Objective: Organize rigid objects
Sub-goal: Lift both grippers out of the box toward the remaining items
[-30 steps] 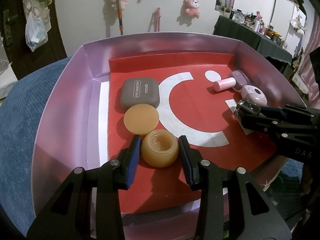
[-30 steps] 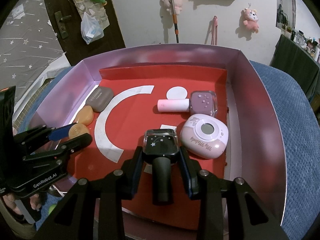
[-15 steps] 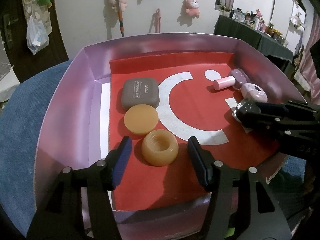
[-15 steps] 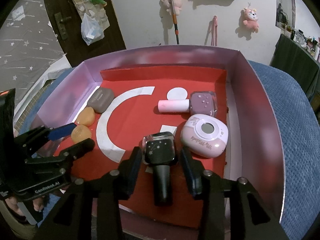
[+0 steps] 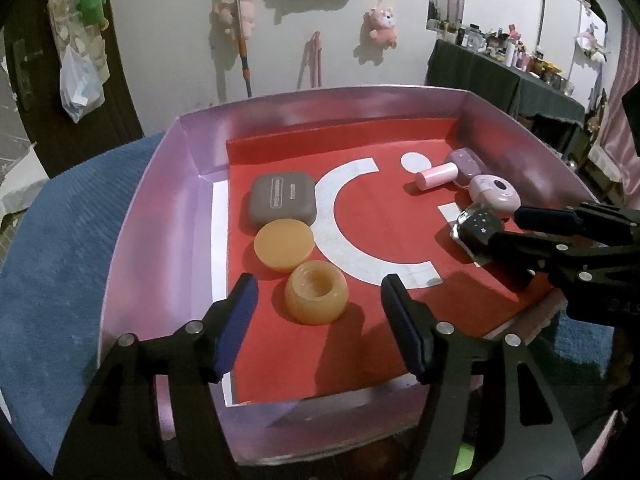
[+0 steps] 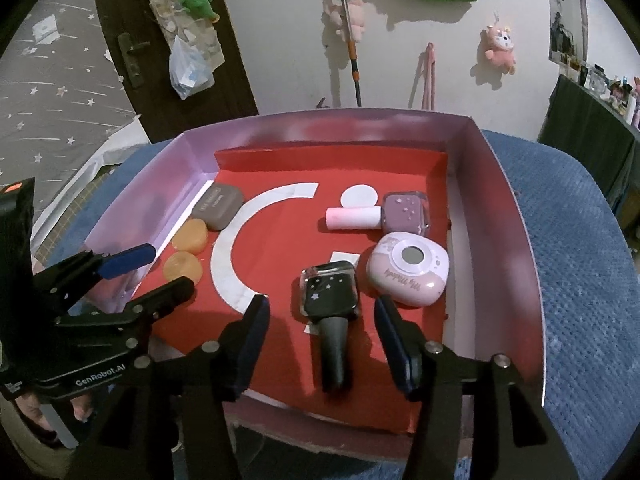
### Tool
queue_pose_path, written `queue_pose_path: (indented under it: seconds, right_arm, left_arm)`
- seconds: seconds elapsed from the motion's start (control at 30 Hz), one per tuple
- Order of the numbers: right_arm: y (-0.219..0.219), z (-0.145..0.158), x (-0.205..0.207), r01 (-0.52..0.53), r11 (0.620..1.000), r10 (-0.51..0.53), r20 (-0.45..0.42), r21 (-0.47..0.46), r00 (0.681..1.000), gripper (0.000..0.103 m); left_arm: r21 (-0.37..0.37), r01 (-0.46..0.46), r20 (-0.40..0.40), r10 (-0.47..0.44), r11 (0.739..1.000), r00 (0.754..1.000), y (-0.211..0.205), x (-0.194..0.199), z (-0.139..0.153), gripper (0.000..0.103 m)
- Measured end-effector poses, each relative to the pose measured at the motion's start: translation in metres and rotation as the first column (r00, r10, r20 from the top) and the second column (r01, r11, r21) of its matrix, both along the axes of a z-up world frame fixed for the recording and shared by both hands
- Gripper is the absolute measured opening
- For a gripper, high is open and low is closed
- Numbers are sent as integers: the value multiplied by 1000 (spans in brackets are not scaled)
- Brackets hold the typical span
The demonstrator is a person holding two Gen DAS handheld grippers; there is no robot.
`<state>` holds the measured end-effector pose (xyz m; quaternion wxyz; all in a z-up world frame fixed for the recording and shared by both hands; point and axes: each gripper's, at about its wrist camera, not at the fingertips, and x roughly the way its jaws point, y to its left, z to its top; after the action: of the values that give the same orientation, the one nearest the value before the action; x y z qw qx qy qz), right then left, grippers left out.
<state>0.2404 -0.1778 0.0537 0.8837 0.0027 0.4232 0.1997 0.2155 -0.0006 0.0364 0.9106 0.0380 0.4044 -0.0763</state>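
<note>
Resting inside your tray: amber jar between your just-opening left claw, black bottle between your just-opening right claw.

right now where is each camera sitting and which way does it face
Left wrist: on the left gripper, looking forward and down into the purple box; its open fingers flank the amber jar, jaws just opened, nothing gripped; the right gripper enters at the right.
Right wrist: on the right gripper, same downward look; its open fingers flank the black nail polish bottle, jaws just opened; the left gripper and a hand show at the left.
Shared: box, jar, bottle, grey eyeshadow case, pink compact.
</note>
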Motion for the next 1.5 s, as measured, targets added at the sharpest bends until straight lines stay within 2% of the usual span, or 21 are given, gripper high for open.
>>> queue_pose_path:
  seconds: [0.1,0.37,0.47,0.53,0.6,0.63,0.8,0.83,0.9,1.23,1.5]
  right_arm:
    - [0,4,-5,-1,1000,1,11,4,1000,67]
    - [-3,13,-17,-7,999,6,36,36,999,76]
    - [-6,18,-25,-16,998,14,47,52,999,80]
    - [-7,21,-31,-21,998,17,58,60,998,89]
    - [-9,26,-38,-23,997,18,81,69,997,95]
    - [-10,29,-40,-25,997,18,89,73,996,95]
    - [-18,39,-56,-26,994,12,126,108,992,103]
    - [-19,41,-59,-25,993,10,133,111,991,103]
    - [-21,44,-65,-23,993,6,149,119,989,103]
    - [-22,46,-100,-27,993,1,214,118,977,103]
    - [-26,39,-125,-4,992,-28,253,126,967,103]
  left_arm:
    - [2,1,9,-1,1000,1000,-1,-4,3,63]
    - [-1,-4,28,4,1000,1000,0,-14,8,69]
    - [6,-1,43,1,1000,999,-1,-20,11,74]
    - [12,-1,56,0,1000,998,-2,-25,14,76]
    - [7,-5,71,4,1000,997,-1,-30,18,89]
    - [2,-8,77,8,1000,997,0,-32,19,92]
    - [-32,-20,103,23,999,994,8,-44,29,93]
    - [-33,-26,111,29,999,993,10,-47,30,94]
    - [-38,-35,120,40,999,992,12,-53,31,103]
    - [-120,-29,120,44,992,992,20,-83,33,103]
    - [-126,-21,126,37,992,991,13,-108,28,103]
